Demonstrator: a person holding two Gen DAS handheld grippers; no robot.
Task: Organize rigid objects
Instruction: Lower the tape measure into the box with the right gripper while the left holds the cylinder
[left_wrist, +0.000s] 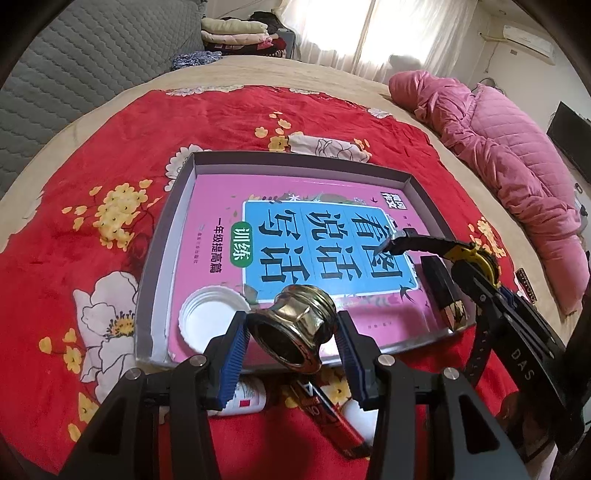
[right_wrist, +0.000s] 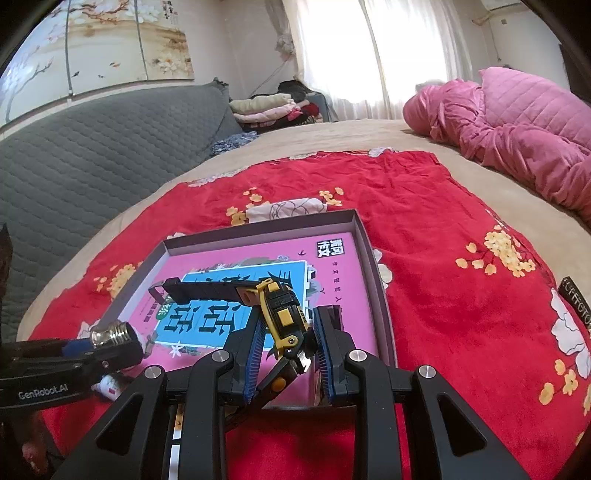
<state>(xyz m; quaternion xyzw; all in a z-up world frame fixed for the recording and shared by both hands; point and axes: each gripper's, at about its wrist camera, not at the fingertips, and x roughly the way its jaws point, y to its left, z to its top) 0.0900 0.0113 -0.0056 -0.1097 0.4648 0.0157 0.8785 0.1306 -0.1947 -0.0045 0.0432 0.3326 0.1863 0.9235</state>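
Closest in the left wrist view, the left gripper has its ribbed blue pads clamped on a shiny brass fitting, round, flared at the mouth and threaded at the far end, held just above the near edge of the tray. Under that gripper, on the blanket, lie a small white bottle with a red label and a red flat pack; only this view shows them clearly.

In the right wrist view, the right gripper is closed on a black and yellow wristwatch, chunky plastic, one strap sticking out stiffly over the tray.

The tray is a shallow grey cardboard box lid, rectangular, sitting on the bed. Inside: one glossy pink book with a blue panel, one white ridged plastic lid at the near left corner, and one dark wooden block along the right side. The white lid and block really only show up from the left camera.

Below it all, a fuzzy red floral blanket. Further back, a pink quilted coat, a grey quilted headboard, and a pile of folded clothes.
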